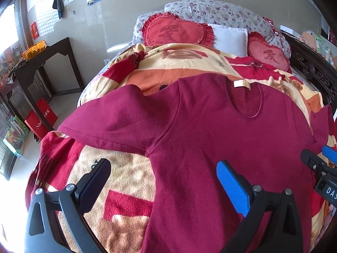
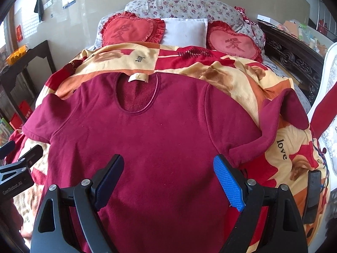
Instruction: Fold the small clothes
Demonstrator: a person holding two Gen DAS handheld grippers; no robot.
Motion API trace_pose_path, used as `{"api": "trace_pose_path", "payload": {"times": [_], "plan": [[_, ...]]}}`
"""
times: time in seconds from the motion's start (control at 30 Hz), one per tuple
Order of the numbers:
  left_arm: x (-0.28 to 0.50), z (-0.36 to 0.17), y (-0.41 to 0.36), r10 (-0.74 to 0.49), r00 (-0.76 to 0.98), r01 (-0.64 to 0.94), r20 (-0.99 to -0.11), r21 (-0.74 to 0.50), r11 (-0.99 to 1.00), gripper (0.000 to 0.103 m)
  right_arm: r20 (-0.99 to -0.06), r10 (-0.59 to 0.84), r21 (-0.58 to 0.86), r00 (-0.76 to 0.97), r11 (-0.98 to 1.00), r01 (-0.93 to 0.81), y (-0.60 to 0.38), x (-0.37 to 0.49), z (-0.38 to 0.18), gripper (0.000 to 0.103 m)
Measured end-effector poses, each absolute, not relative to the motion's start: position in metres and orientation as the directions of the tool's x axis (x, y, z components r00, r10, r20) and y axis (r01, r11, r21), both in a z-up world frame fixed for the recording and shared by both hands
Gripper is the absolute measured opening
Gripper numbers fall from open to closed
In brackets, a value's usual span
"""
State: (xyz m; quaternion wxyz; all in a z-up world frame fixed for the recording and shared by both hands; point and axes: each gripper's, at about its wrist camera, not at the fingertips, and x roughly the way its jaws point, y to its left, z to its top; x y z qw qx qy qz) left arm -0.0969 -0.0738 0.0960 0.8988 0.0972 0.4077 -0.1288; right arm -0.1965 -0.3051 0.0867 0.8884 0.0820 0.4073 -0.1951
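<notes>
Sunlight falls on a bed covered with a fleece blanket (image 2: 242,78) in red, orange and cream, with the word "love" printed on it in some places.

Nearest, at 6 o'clock in the left wrist view, the left gripper (image 1: 164,181) hangs above the cloth with its jaws wide open and nothing between them. One finger is over the blanket, the other, with the blue pad, is over the dark red shirt (image 1: 210,139). At 3 o'clock in that view I see the tip of the right gripper (image 1: 316,160).

In the right wrist view the right gripper (image 2: 170,179) also has its jaws spread wide and empty, both fingers over the lower body of the shirt (image 2: 160,139). The left gripper (image 2: 21,158) shows at 9 o'clock there.

The shirt lies flat on the blanket, front side up, with the hem toward the grippers and the round neck toward 12 o'clock. A small cream label (image 2: 138,77) sits inside the collar. Its left sleeve (image 1: 109,118) is spread out toward 9 o'clock. Its right sleeve (image 2: 282,116) lies toward 3 o'clock, a little raised and wrinkled.

Farther, at 12 o'clock, two red heart cushions (image 2: 130,29) lean on either side of a white pillow (image 2: 185,31), and behind them is a flowered pillow (image 2: 183,6). At 9 o'clock a dark wooden table (image 1: 50,57) stands by the wall with an orange basket (image 1: 33,48) on it.
</notes>
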Motion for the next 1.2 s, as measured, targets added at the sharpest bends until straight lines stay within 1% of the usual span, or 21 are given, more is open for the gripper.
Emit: {"api": "trace_pose_path", "payload": {"times": [1.2], "plan": [[-0.072, 0.084, -0.049, -0.111, 0.621, 0.251, -0.776, 0.063, 0.966, 0.102, -0.796, -0.260, 0.002, 0.546, 0.902, 0.432, -0.306, -0.169, 0.062, 0.071]]}}
